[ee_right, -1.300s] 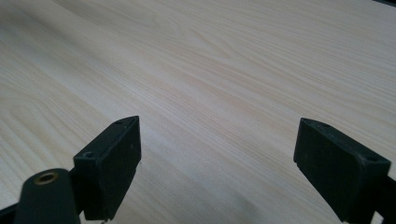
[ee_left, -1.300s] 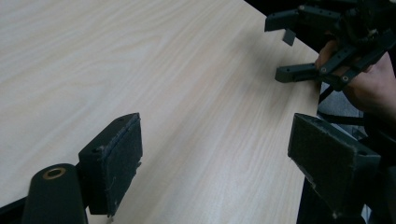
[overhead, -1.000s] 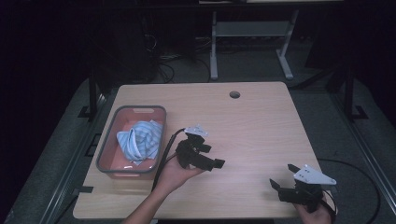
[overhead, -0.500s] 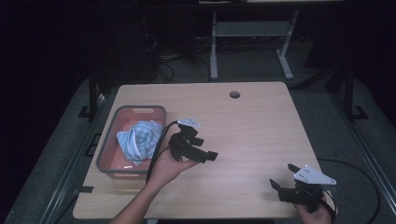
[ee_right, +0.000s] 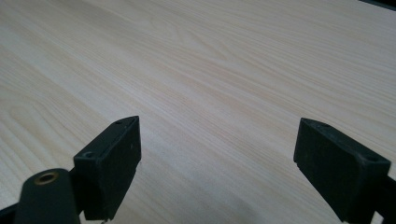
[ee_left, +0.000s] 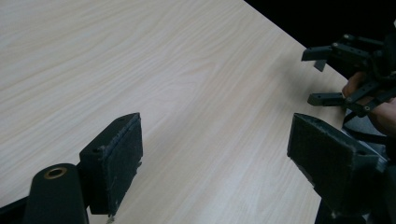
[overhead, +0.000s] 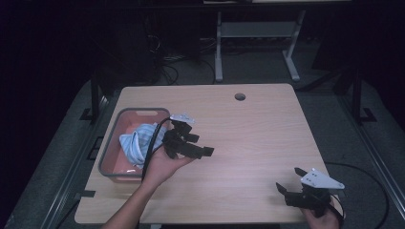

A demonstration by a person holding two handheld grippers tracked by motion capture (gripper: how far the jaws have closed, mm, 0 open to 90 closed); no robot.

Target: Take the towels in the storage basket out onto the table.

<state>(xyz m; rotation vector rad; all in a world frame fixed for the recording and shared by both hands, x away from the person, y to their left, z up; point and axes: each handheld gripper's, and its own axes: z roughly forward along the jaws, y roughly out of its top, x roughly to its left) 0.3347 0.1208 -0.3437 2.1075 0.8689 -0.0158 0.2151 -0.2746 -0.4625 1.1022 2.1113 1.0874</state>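
A pink tub [overhead: 112,158] with a grey rim stands at the left of the wooden table [overhead: 258,138] and holds a crumpled blue-and-white striped cloth [overhead: 136,143]. My left gripper [overhead: 202,145] hovers just right of the tub, open and empty, its jaws pointing right. In the left gripper view its gripper [ee_left: 215,149] spans bare wood [ee_left: 140,56], with the right gripper [ee_left: 313,77] farther off. My right gripper [overhead: 289,180] is at the table's front right corner, open and empty. Bare wood [ee_right: 210,56] lies between its jaws [ee_right: 217,144].
A round cable hole [overhead: 240,97] sits near the table's far edge. A grey metal stand [overhead: 258,33] and cables lie on the dark floor behind. The left gripper's cable [overhead: 150,148] crosses over the tub.
My left gripper has drifted a little up and left, closer to the tub. The right gripper has stayed where it was.
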